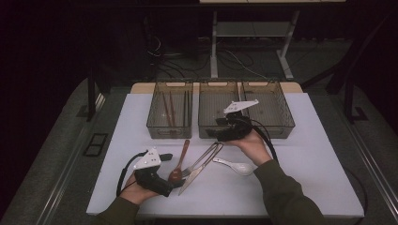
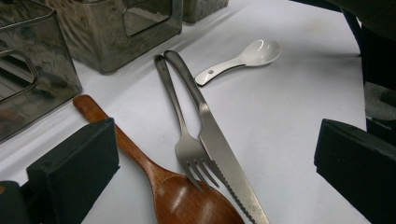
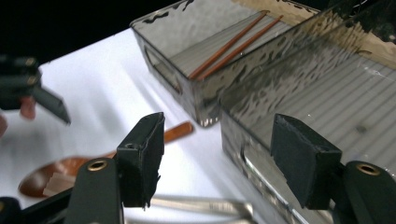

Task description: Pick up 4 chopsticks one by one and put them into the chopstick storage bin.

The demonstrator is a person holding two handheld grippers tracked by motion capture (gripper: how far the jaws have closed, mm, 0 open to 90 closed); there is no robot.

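White tabletop (image 1: pixel 305 154) – left gripper (image 2: pixel 210 163) wide open, empty, over wooden spoon (image 2: pixel 187 200): light, stiff; grip mid-handle. Right gripper (image 3: pixel 217 158) open, empty.

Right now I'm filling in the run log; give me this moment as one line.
left tool: open, by brown wooden spoon | right tool: open, at smoked plastic bin | steel fork, steel knife, white ceramic spoon: on table

On the white desk (image 1: pixel 305 140), the left gripper (image 1: pixel 176 183) hovers by the wooden spoon (image 1: pixel 179 164); the right gripper (image 1: pixel 217 134) hangs over fork (image 1: pixel 202 159) and knife (image 1: pixel 197 171) handles.
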